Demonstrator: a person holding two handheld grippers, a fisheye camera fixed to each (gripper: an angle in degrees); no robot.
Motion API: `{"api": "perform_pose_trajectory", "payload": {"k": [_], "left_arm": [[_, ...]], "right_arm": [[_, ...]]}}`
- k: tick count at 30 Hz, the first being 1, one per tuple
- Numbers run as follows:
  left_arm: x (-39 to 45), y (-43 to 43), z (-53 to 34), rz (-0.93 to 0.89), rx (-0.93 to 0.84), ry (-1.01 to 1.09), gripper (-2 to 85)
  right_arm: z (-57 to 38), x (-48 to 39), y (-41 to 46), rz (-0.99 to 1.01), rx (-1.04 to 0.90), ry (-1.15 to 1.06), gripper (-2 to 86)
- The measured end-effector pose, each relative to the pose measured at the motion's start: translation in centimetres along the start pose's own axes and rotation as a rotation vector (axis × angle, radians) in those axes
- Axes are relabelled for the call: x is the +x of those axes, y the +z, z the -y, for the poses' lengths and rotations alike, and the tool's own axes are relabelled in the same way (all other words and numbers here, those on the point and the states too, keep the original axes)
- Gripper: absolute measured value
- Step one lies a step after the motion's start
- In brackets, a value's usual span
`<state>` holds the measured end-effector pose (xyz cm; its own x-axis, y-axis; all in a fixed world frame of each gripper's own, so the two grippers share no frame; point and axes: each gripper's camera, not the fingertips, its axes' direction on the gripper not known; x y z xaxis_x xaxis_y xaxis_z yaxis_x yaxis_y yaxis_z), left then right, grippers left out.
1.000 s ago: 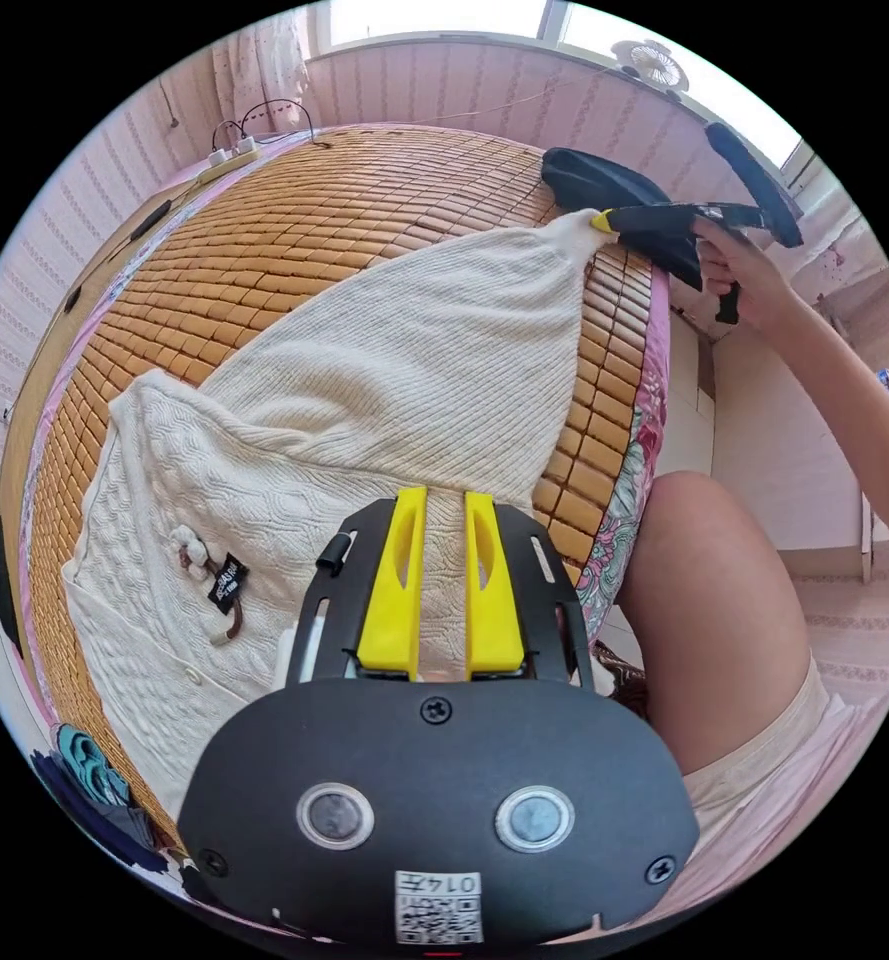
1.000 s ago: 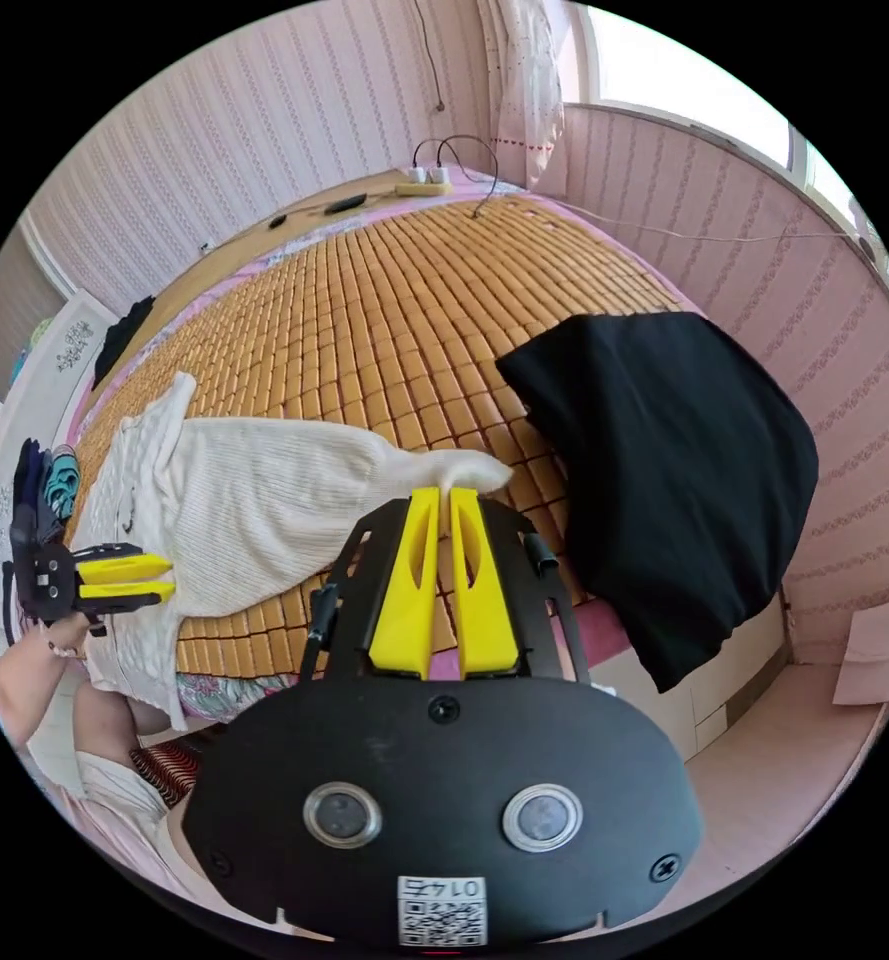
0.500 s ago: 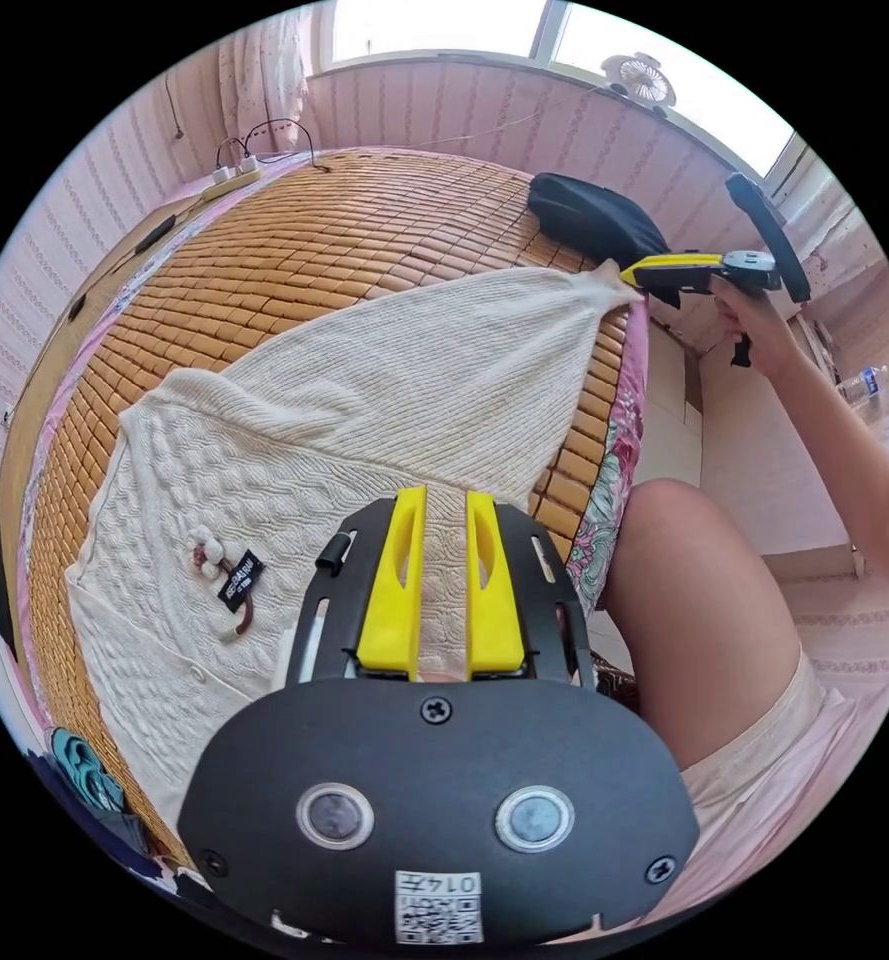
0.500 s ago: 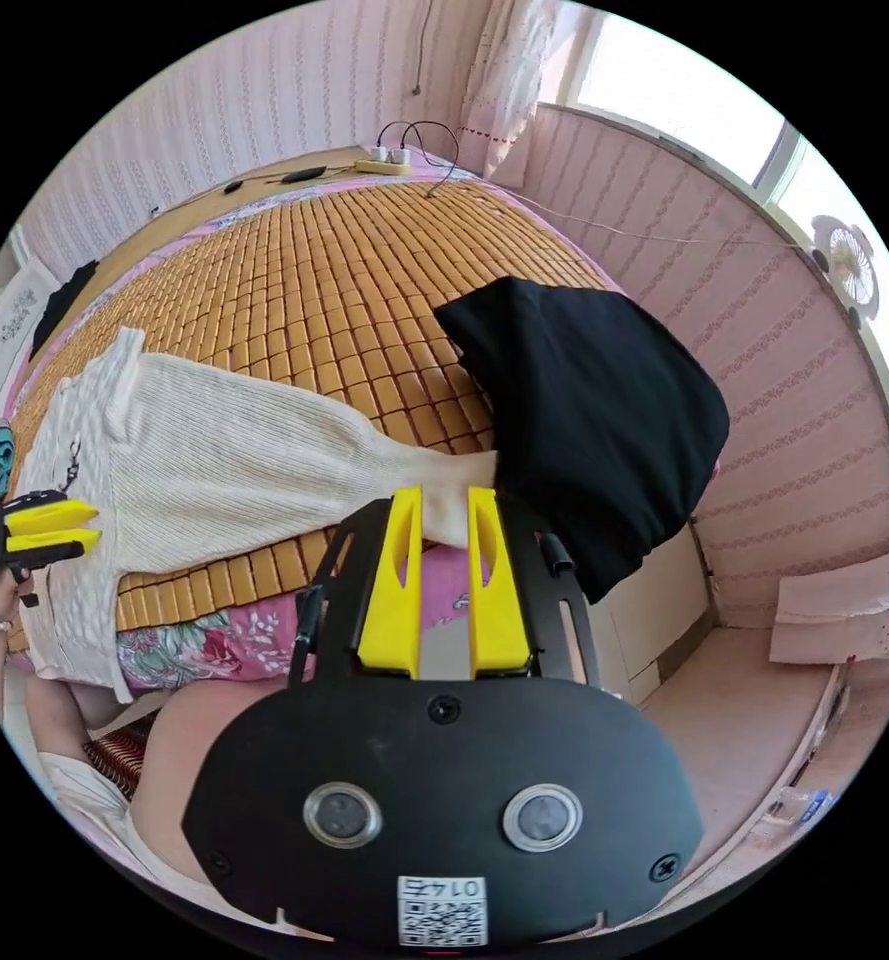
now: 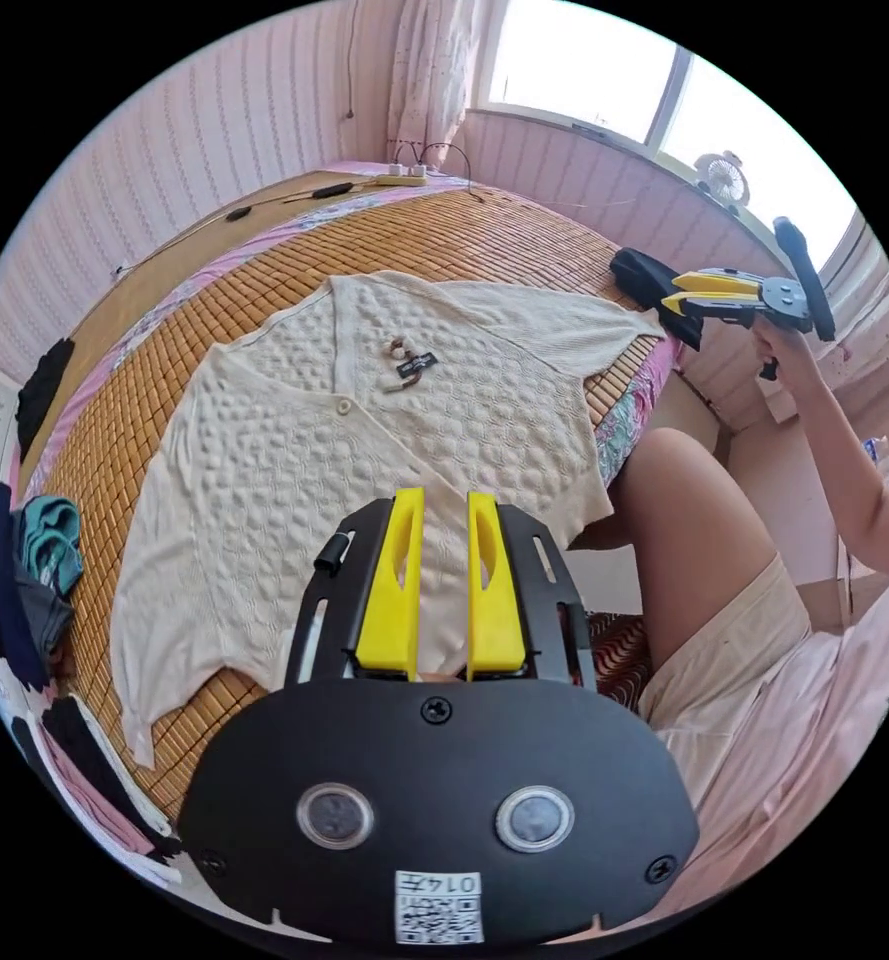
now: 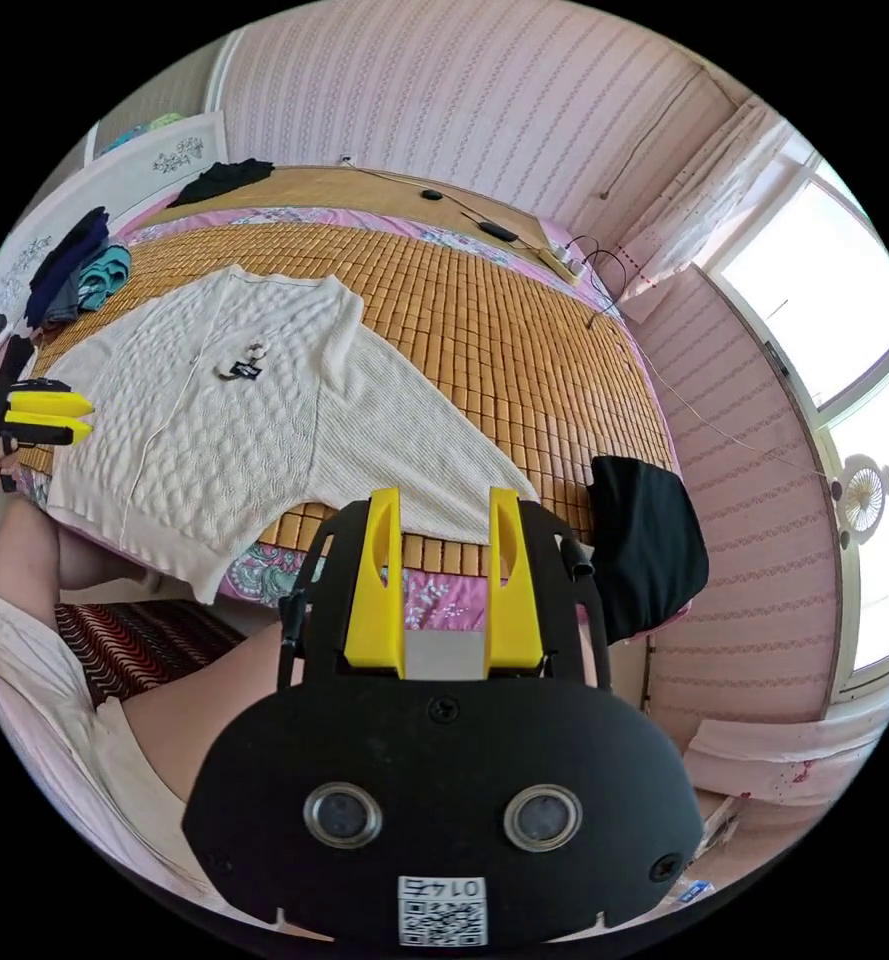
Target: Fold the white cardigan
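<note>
White cardigan point(image 5: 364, 450) spread flat, front up, on the bamboo mat point(image 5: 264, 270) of the bed, hem overhanging the near edge beside the person's leg point(image 5: 704, 560), one sleeve point(image 6: 414, 440) stretched toward the black garment point(image 6: 644, 540). Left gripper point(image 5: 442, 530) held above the hem, jaws parted by a narrow gap, nothing between them. Right gripper point(image 6: 442, 530) held off the bed edge past the sleeve cuff, jaws set wider, empty. Folding not yet begun, judging by the fully open lay of the garment. Risks from here: overhanging hem likely to drag the body of the knit off the mat if one corner alone is lifted; loose, stretchy knit prone to sag and skew the fold line when gripped by a single layer; hang tag point(image 5: 409, 362) and cord near the neckline liable to snag in the jaws or bunch inside a fold; sleeve cuff close to the black garment, so a careless pinch there could catch both fabrics.
</note>
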<state>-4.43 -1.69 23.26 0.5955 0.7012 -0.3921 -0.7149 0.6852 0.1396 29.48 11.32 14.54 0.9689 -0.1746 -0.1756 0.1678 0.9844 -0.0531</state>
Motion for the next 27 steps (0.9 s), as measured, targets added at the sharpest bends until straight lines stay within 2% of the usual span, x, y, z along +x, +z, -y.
{"api": "perform_pose_trajectory", "payload": {"k": [13, 18, 27], "left_arm": [[-14.8, -10.2, -25.7, 0.162, 0.159, -0.486, 7.5], [-18.3, -11.3, -32.4, 0.207, 0.176, -0.584, 7.9], [-26.6, -11.0, -39.9, 0.253, 0.213, -0.756, 8.2]], "right_arm": [[9.3, -19.7, -4.9, 0.050, 0.040, -0.279, 12.7], [13.4, -27.9, -5.8, 0.130, 0.047, -0.398, 12.7], [22.3, -49.0, -6.0, 0.296, 0.045, -0.778, 12.5]]}}
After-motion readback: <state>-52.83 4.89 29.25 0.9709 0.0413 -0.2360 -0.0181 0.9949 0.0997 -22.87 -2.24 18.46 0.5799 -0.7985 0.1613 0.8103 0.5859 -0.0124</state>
